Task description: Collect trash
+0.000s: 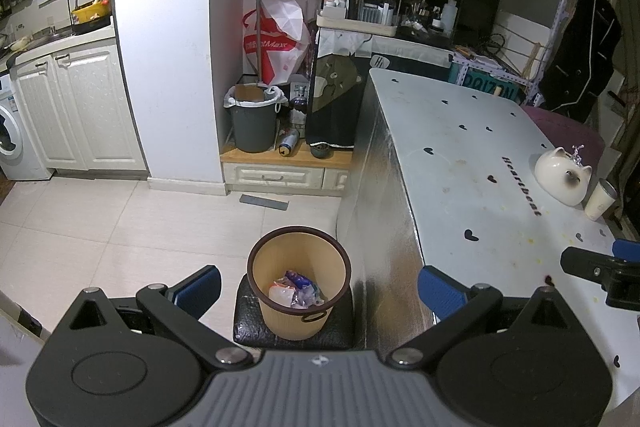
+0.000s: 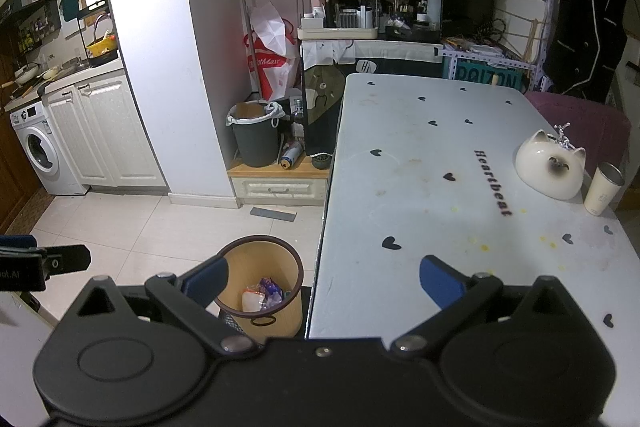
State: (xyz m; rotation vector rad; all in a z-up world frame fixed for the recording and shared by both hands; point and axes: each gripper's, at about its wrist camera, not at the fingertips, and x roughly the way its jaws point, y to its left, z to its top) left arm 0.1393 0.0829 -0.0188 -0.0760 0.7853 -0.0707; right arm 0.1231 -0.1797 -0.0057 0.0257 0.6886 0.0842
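Holding both grippers wide open, nothing between the fingers: your left gripper (image 1: 319, 287) sits above the tan wastebasket (image 1: 299, 283), your right gripper (image 2: 324, 281) over the table (image 2: 460, 187) edge. Trash (image 1: 296, 289) lies in the basket bottom. Farther back, grey lined bin (image 1: 255, 121) with cardboard inside.
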